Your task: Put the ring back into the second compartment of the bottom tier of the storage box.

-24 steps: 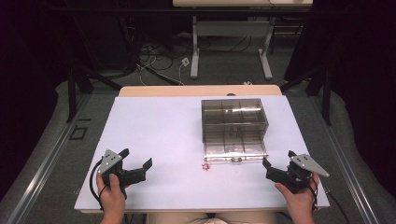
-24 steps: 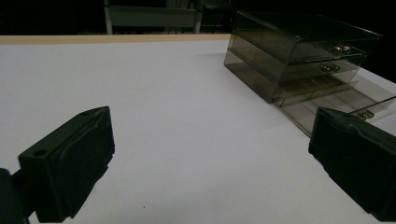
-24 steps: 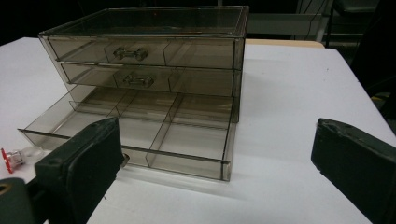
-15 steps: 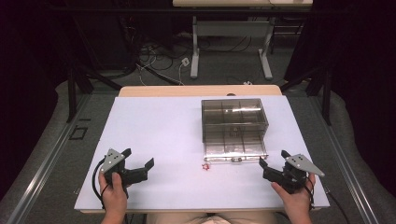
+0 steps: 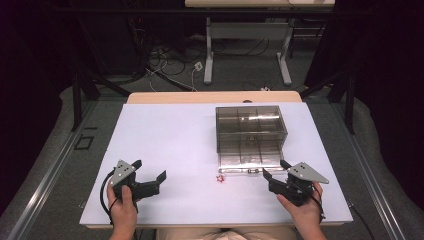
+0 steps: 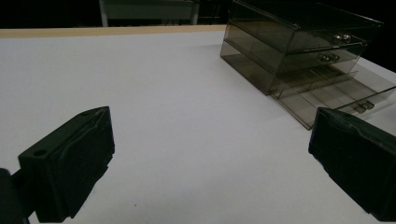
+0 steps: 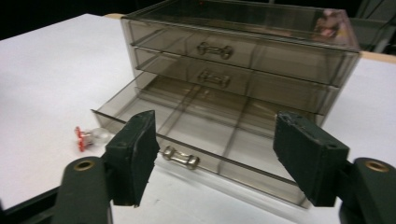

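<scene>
Table (image 5: 170, 135): white top, wide bare stretch across the left and middle; wooden strip along the far edge.

Drawer unit (image 5: 251, 137): smoky clear plastic, three drawers, sits right of centre on the table. Top two drawers shut, each with a small metal handle. Bottom drawer (image 7: 205, 135) pulled out toward the person, split by dividers into compartments. Its front wall carries a handle (image 7: 180, 157).

Right gripper (image 5: 274, 171): jaws apart, nothing between the pads, touching nothing. Held low near the table's near right corner, pointing at the open drawer front. In the right gripper view (image 7: 219, 161) the handle sits between the two jaws but beyond them, not in contact. Jaw gap is clearly wider than the handle.

Left gripper (image 5: 150, 176): jaws wide apart, empty, no contact with anything. Near the near left corner, well apart from the drawer unit. In the left gripper view (image 6: 210, 163) only bare table lies between its jaws, the drawer unit up and to the right.

Red item (image 5: 220, 178): small, red ends with a clear part between, lies on the table just beside the drawer's front left corner, not touching it as far as I can tell. Sits between the two grippers, nearer the right one. Too small to tell what it is.

Room: open table left of the drawer unit; a narrow margin between it and the right edge.
</scene>
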`<state>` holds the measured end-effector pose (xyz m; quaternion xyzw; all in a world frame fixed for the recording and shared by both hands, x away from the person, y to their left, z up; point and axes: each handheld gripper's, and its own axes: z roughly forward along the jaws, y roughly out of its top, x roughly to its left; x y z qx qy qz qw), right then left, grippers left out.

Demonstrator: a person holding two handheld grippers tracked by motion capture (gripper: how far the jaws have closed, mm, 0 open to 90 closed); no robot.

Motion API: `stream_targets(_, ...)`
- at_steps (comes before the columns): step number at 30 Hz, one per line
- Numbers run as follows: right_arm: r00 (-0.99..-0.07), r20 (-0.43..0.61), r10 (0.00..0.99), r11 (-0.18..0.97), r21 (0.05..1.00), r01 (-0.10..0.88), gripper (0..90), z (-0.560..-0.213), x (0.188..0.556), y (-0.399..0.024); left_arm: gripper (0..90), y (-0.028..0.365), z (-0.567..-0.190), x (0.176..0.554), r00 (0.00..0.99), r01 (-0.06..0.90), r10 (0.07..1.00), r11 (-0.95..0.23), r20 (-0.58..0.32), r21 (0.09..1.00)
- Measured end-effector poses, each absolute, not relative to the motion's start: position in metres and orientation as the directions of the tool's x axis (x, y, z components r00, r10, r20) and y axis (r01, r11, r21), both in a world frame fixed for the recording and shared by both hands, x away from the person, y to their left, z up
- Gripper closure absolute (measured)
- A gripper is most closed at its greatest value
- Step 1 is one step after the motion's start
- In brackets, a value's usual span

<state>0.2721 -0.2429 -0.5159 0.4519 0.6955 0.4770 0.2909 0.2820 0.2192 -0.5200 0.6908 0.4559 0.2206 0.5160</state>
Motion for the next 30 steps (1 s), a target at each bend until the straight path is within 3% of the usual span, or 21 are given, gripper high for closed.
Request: stream_targets(30,-0.583,0.066,0.810,0.225,0.883,0.412,36.7,-0.511,0.298,-0.179,0.6,0.221,-0.522,0.281,0.485,0.417,0.858,-0.055,-0.171,0.907)
